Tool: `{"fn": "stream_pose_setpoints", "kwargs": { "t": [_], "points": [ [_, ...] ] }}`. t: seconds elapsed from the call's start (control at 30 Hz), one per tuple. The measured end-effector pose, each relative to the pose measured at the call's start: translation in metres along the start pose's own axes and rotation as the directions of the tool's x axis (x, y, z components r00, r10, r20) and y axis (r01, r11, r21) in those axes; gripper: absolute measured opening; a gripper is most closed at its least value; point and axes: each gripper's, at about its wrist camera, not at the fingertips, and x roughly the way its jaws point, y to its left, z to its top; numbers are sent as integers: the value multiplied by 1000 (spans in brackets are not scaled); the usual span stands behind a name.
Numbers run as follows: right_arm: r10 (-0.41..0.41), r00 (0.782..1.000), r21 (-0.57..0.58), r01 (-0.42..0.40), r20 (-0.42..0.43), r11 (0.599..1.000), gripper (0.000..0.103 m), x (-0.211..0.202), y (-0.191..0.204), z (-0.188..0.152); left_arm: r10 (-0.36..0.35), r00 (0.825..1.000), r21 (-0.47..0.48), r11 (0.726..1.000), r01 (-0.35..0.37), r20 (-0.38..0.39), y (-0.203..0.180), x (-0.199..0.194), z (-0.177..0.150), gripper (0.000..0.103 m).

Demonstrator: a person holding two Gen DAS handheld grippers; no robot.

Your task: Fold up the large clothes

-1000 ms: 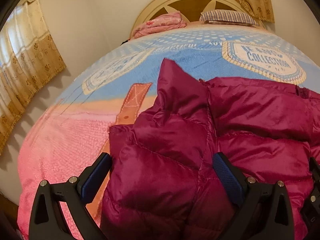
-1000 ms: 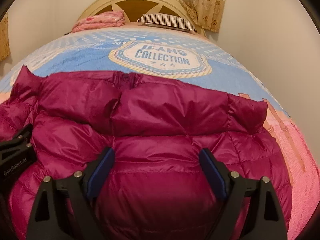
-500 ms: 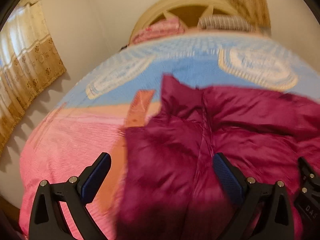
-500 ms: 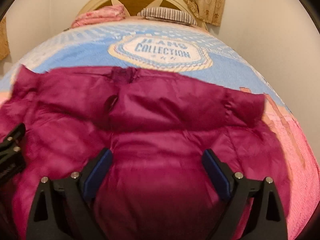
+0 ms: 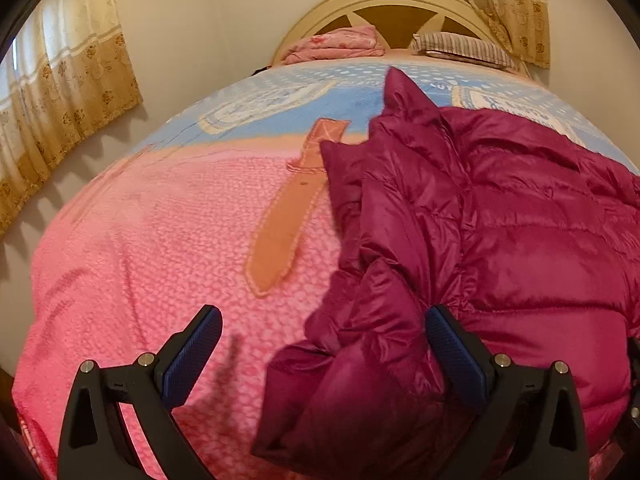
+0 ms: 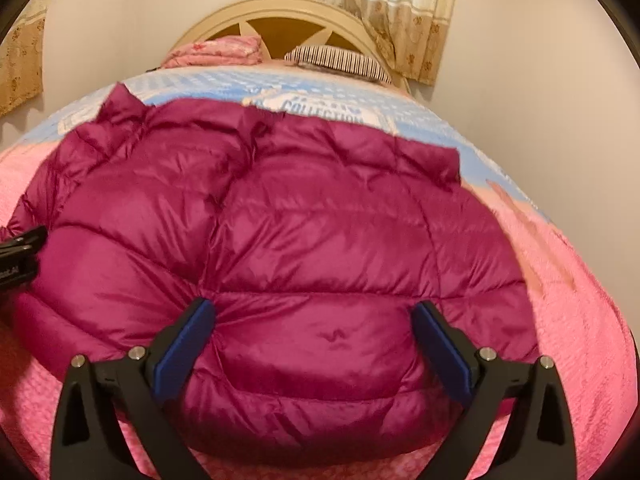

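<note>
A magenta quilted down jacket (image 6: 304, 240) lies spread on the bed, folded into a rounded bundle. In the left wrist view the jacket (image 5: 500, 248) fills the right half, its left sleeve bunched near my fingers. My left gripper (image 5: 320, 344) is open over the jacket's left edge, with the sleeve fabric lying between its jaws and against the right pad. My right gripper (image 6: 312, 336) is open, its jaws straddling the jacket's near hem. The left gripper's body shows at the left edge of the right wrist view (image 6: 18, 252).
The bed carries a pink and blue blanket (image 5: 140, 240) with an orange strap pattern (image 5: 288, 208). A folded pink blanket (image 5: 336, 42) and a striped pillow (image 6: 336, 60) lie by the headboard (image 6: 280, 20). Curtains (image 5: 60, 80) hang on the left wall.
Both grippers have pulled back toward the foot of the bed and shifted left. The jacket now sits farther from the cameras, with more pink blanket showing. Both stay open.
</note>
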Motion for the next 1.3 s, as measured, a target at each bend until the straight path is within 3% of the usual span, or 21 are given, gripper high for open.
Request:
{"fn": "stream_pose_setpoints", "kwargs": {
  "t": [0.2,0.33,0.4,0.43,0.5,0.53,0.57,0.63,0.97,1.17,1.3],
  "points": [
    [-13,1000,-5,13,0,1000,102,3,0,-4,-44,999,-31,999,43,-20,-1,5,-3,101],
    [-22,1000,-5,22,14,1000,102,1,0,-7,-130,991,-32,991,128,-40,-6,-3,-3,71],
    [-26,1000,-4,26,18,1000,102,-1,1,-10,-118,992,-9,993,117,-36,-14,-5,-3,68],
    [-26,999,-2,26,19,1000,102,-1,1,-10,-126,991,-5,992,126,-38,-17,-4,-2,60],
    [-29,999,-2,29,22,1000,102,-4,4,-12,-150,988,13,988,151,-45,-23,-6,0,44],
    [-30,999,-3,30,21,1000,102,-5,5,-12,-154,987,32,987,156,-38,-27,-9,1,24],
    [-32,999,-7,33,19,999,102,-5,5,-11,-150,988,67,986,152,-23,-32,-15,1,15],
    [-34,999,-10,34,6,999,102,-4,5,-9,-134,991,98,986,133,4,-35,-24,0,12],
    [-50,999,-45,50,10,998,101,-15,33,-4,-154,985,39,988,151,78,18,-58,2,10],
    [56,998,-130,-53,16,990,101,-21,73,6,-84,988,16,996,83,128,55,-74,15,9],
    [169,986,-127,-167,4,978,101,-37,46,13,-72,984,52,997,65,163,51,-88,30,9]
  ]
}}
